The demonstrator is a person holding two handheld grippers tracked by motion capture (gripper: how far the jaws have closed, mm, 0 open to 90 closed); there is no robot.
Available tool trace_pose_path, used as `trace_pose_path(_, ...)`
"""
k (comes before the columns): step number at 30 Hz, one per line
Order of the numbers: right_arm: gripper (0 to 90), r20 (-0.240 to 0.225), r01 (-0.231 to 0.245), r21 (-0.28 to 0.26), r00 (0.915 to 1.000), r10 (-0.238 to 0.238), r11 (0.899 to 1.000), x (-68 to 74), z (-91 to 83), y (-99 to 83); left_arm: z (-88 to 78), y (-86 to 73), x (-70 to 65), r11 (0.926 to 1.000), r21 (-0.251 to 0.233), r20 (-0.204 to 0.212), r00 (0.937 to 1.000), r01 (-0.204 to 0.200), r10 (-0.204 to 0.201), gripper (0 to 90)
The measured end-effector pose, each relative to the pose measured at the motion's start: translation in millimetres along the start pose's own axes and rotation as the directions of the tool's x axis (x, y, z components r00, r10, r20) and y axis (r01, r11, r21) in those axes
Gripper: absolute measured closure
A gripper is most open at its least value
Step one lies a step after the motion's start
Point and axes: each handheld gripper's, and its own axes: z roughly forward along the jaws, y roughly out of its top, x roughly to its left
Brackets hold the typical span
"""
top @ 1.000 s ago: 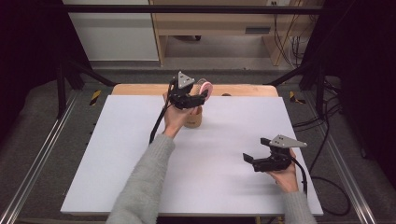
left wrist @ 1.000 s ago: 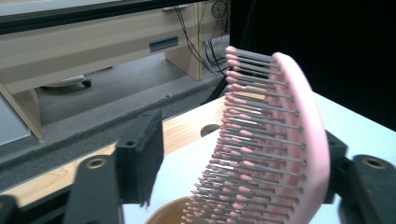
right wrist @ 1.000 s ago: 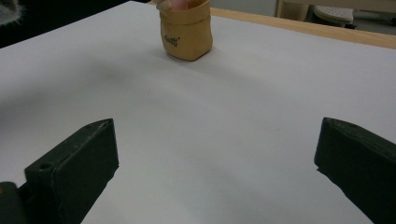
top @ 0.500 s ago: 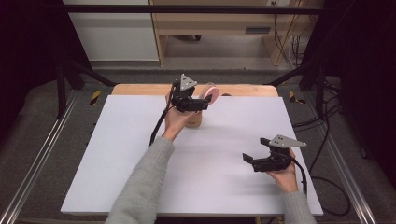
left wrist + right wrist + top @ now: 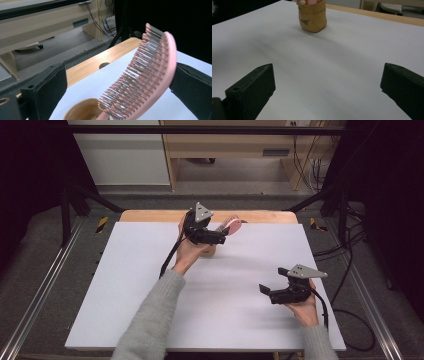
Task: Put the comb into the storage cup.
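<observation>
A pink hairbrush [image 5: 231, 225] stands tilted in a small tan pouch [image 5: 208, 251] at the back middle of the white table sheet [image 5: 125, 285]. My left gripper [image 5: 220, 238] hangs just above the pouch, and its jaws have just been opening. In the left gripper view the brush [image 5: 146, 75] is between the wide-apart jaws, bristles toward the left jaw and its back close to the right one, over the pouch rim [image 5: 80, 110]. My right gripper [image 5: 265, 289] rests at the front right, open and empty, facing the pouch [image 5: 312, 18].
A strip of wooden tabletop [image 5: 150, 215] with a round hole [image 5: 104, 65] runs behind the white sheet. Metal rails [image 5: 45, 285] flank the table. A wooden bench and cables [image 5: 305, 165] stand on the floor beyond.
The left jaws have spread apart and let go of the brush, whose head has tipped a little to the right. The right gripper has stayed where it was.
</observation>
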Motion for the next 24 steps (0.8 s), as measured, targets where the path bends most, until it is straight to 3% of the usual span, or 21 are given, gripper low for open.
trace_pose_path(9, 0.1, -0.003, 0.000, -0.003, 1.0000, 0.000, 1.000, 0.3, 0.4, 0.5, -13.3, -3.8, -1.4, 0.9999, -0.012, 0.027, 0.9996, 0.003, -0.003, 0.4)
trace_pose_path(24, 0.1, -0.003, 0.001, -0.007, 1.0000, -0.001, 1.000, 1.6, 0.4, 1.9, -56.1, -12.7, 16.8, 0.9971, -0.069, 0.028, 0.9992, 0.031, -0.030, 0.2)
